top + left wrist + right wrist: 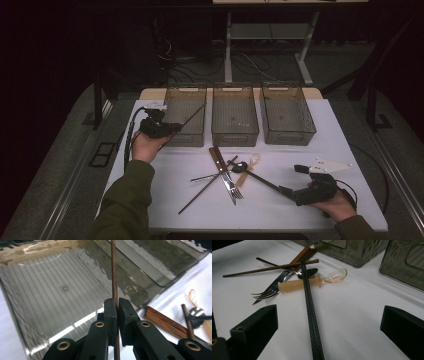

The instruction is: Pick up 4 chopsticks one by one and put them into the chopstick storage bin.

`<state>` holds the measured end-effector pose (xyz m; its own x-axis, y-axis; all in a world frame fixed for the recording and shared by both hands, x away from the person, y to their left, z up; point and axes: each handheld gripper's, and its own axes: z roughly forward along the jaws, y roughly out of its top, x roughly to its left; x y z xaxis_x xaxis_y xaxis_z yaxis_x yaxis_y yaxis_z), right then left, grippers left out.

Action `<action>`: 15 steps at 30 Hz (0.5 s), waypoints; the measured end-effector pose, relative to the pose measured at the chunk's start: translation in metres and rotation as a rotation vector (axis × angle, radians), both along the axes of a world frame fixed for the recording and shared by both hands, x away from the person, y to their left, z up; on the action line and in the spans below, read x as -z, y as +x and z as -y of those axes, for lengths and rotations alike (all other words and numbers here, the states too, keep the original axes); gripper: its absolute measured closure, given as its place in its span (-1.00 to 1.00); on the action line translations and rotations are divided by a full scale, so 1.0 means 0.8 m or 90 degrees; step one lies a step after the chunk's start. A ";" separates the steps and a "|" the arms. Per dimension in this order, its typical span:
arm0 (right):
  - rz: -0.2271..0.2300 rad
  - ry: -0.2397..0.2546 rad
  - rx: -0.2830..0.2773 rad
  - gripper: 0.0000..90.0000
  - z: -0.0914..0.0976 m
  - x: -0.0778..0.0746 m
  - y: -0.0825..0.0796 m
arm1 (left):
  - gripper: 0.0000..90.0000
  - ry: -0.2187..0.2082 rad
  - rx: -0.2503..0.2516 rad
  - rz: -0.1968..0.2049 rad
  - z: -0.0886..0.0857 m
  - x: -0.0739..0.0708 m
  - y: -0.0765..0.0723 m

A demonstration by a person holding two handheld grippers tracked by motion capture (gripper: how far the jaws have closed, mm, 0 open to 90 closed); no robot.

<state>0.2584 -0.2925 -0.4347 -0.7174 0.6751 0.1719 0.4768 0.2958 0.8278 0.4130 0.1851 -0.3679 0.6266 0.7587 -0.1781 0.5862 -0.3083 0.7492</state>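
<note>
My left gripper (175, 128) (117, 303) is shut on a thin brown chopstick (193, 115) (114, 270). The stick slants up and to the right over the left clear bin (185, 91) (50, 302). At the front right, my right gripper (294, 180) (328, 322) is open and low over the white table (310, 150). A pair of black chopsticks (260, 181) (310, 307) lies on the table and runs between its spread jaws, untouched. Farther along lie a second brown chopstick (205, 192) (272, 267), an amber plastic spoon (248, 170) (312, 281) and a fork (264, 293).
Two more clear bins, middle (235, 131) and right (287, 134), stand in a row beside the left one at the back. A wooden-handled knife (217, 157) (166, 321) and a dark metal spoon (239, 166) lie in the cutlery pile at table centre.
</note>
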 end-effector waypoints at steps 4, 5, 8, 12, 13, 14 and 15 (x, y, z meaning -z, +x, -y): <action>0.000 0.001 0.001 -0.98 0.000 0.000 0.000 | 0.89 0.006 -0.011 -0.005 0.000 -0.005 0.013; 0.000 0.001 0.000 -0.98 0.000 0.000 0.000 | 0.89 0.007 -0.016 -0.006 0.000 -0.006 0.016; -0.001 0.002 0.001 -0.98 0.001 -0.001 -0.001 | 0.89 0.012 -0.023 -0.009 0.000 -0.011 0.026; 0.003 0.006 0.000 -0.98 0.002 -0.001 -0.001 | 0.89 0.024 -0.032 -0.014 0.004 -0.016 0.039; 0.003 0.007 0.000 -0.98 0.002 -0.001 -0.001 | 0.89 0.027 -0.034 -0.013 0.005 -0.017 0.042; 0.003 0.008 -0.001 -0.98 0.002 -0.001 -0.001 | 0.89 0.031 -0.033 -0.012 0.005 -0.018 0.045; 0.003 0.008 -0.002 -0.98 0.002 -0.001 -0.001 | 0.89 0.034 -0.034 -0.011 0.005 -0.018 0.048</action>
